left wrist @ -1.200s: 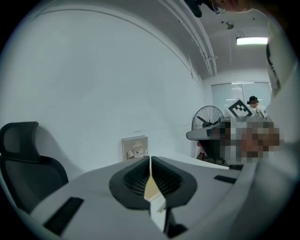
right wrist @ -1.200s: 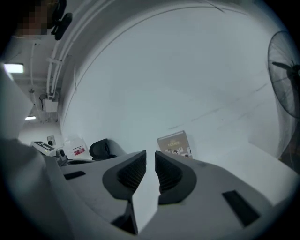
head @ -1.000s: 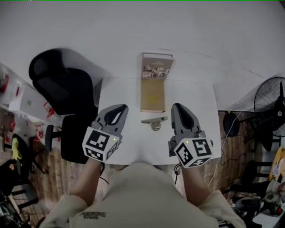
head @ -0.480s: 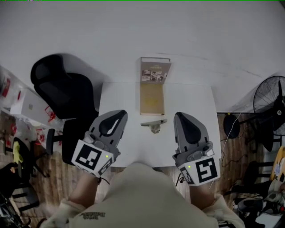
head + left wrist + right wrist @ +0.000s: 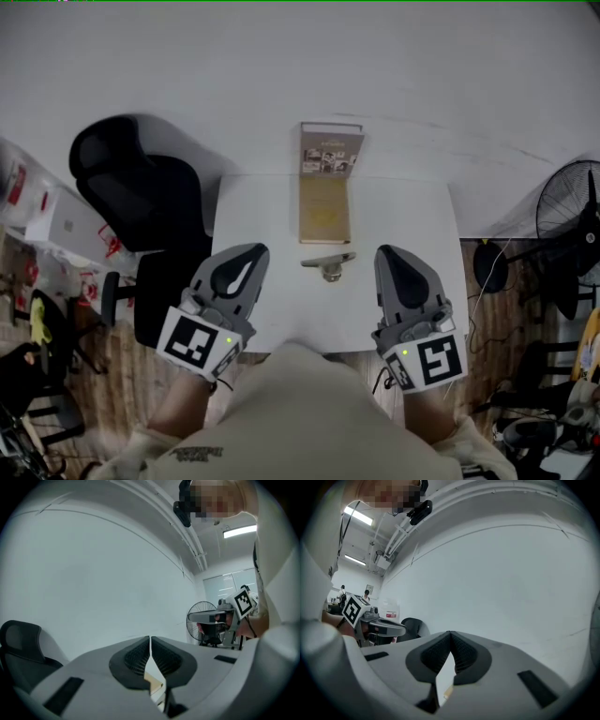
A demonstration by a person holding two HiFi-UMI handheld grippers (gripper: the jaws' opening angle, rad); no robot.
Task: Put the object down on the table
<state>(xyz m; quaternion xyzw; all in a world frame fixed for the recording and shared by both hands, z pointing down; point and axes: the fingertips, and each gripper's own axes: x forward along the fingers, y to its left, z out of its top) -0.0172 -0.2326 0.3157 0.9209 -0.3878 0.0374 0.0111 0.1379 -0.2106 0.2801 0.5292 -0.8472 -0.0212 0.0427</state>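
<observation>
A small metal handle-like object (image 5: 327,263) lies on the white table (image 5: 394,211), just in front of a tan box (image 5: 325,204). My left gripper (image 5: 246,255) hovers over the table's near left part, shut, with nothing between its jaws. My right gripper (image 5: 391,257) hovers over the near right part, also shut and empty. The object rests between the two grippers, apart from both. In the left gripper view the jaws (image 5: 150,641) meet at the tips and point up at the wall; the right gripper view shows its tips (image 5: 450,634) touching too.
A black office chair (image 5: 141,187) stands left of the table. A standing fan (image 5: 570,225) is at the right, with cables on the wooden floor. The tan box's printed lid (image 5: 331,148) stands upright against the white wall.
Both grippers have drawn back toward the person, away from the object. The object and box stay where they were on the table.
</observation>
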